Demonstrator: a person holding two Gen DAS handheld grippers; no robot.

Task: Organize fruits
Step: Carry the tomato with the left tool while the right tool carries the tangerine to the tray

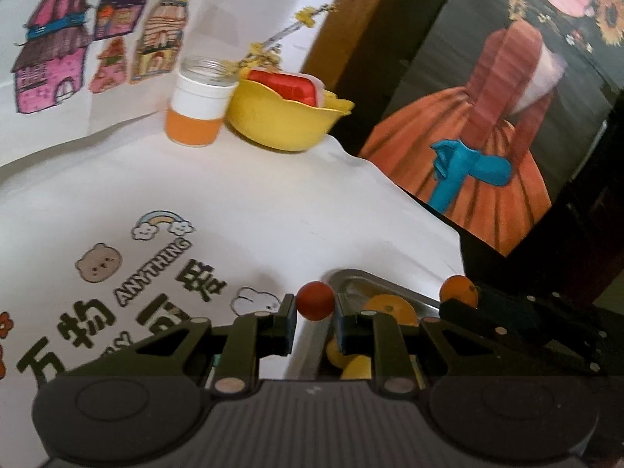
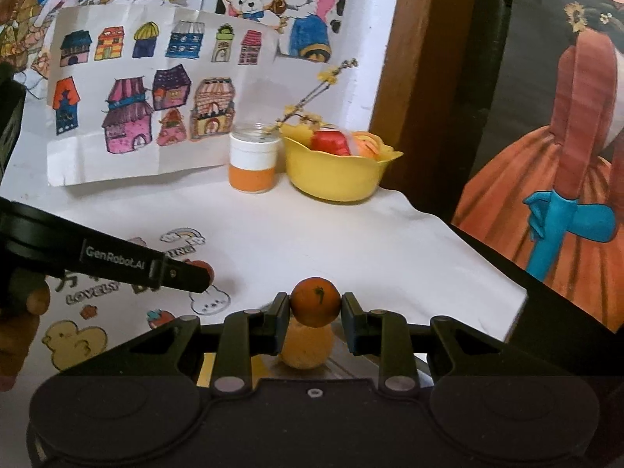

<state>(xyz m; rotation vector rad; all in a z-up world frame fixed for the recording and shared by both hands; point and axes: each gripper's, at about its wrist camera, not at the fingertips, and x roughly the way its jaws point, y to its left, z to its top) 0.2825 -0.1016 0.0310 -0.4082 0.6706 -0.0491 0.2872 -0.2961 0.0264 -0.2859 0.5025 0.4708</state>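
Note:
My left gripper (image 1: 315, 314) is shut on a small red fruit (image 1: 315, 299), held just left of a metal tray (image 1: 362, 275). Orange and yellow fruits (image 1: 390, 308) lie in that tray. My right gripper (image 2: 316, 308) is shut on a small orange (image 2: 316, 301), held above a paler orange fruit (image 2: 308, 347) on the tray (image 2: 271, 366). The right gripper (image 1: 462, 300) with its orange (image 1: 458, 289) also shows at the right of the left wrist view. In the right wrist view, the left gripper (image 2: 202, 279) reaches in from the left with the red fruit (image 2: 202, 268).
A yellow bowl (image 2: 335, 179) with a red item and other pieces stands at the table's back right corner. Beside it is an orange-and-white jar (image 2: 253, 163) with a twig. Drawings lean on the back wall. The white printed cloth (image 1: 273, 214) ends at the right edge. A hand holds the left gripper.

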